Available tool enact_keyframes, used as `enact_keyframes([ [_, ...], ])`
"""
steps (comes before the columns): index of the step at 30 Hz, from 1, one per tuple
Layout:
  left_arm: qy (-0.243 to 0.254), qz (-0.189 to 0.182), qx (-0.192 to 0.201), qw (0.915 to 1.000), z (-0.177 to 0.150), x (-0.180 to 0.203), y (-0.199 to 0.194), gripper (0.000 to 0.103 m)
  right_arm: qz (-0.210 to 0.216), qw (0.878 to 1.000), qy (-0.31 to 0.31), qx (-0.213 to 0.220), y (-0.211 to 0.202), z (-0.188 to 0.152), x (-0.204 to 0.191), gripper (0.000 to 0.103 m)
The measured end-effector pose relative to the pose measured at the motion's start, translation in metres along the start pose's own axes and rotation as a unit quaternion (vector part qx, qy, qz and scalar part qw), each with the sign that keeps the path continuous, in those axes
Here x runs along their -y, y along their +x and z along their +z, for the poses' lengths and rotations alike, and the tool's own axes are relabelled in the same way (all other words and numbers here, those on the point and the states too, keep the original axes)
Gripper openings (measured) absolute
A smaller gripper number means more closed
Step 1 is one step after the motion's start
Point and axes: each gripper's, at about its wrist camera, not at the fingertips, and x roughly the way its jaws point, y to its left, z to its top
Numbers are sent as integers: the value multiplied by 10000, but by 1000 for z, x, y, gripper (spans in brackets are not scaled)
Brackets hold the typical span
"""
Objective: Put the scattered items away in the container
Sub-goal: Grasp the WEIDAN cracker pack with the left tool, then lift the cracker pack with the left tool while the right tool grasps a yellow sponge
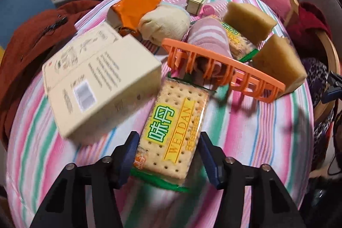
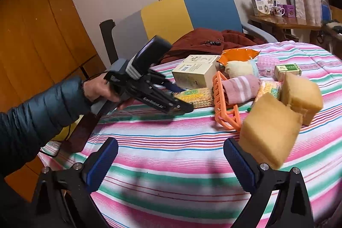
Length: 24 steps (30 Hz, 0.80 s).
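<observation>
My left gripper (image 1: 168, 155) is shut on a Weidan cracker packet (image 1: 173, 131), its blue pads against the packet's two long sides, just above the striped cloth. The right wrist view shows the same left gripper (image 2: 183, 99) on the packet (image 2: 196, 96). An orange slotted basket (image 1: 222, 69) lies beyond it, with a pink striped sock (image 1: 207, 37) and a second cracker packet (image 1: 237, 40) in or on it. My right gripper (image 2: 171, 166) is open and empty above the cloth. Two yellow sponges (image 2: 271, 129) (image 2: 301, 95) sit beside its right finger.
A cream box (image 1: 100, 78), an orange foil bag (image 1: 136, 8), a cream sock roll (image 1: 164, 22), a small green box (image 1: 196, 1) and pink rollers (image 1: 213, 8) lie on the round table's striped cloth (image 1: 256, 142). A red jacket (image 2: 205, 40) lies on a chair beyond.
</observation>
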Motion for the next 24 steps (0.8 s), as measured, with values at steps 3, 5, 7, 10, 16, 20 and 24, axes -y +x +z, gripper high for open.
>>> enact_keyframes([
  [3,-197,125,5,9997,-17,9,-8,54,-124,9998,80,101,-12,-3,4,100],
  [5,-366,323,-17,9988,-31,17,-15,54,-232,9995,123,200,-18,-4,6,100],
  [7,-583,492,-41,9971,-45,23,-23,53,-300,9991,118,275,-21,-2,5,100],
  [10,-904,817,10,9926,-73,35,-36,53,-407,9984,93,374,-24,3,4,98],
  [16,-1884,1160,381,9745,-131,41,-63,53,-564,9979,-18,333,-9,21,0,79],
  [20,-2254,1349,600,9630,-163,51,-78,53,-879,9960,-186,5,8,34,-1,56],
  [24,-2361,1448,846,9571,-186,68,-93,53,-1219,9925,16,-8,-3,29,10,53],
])
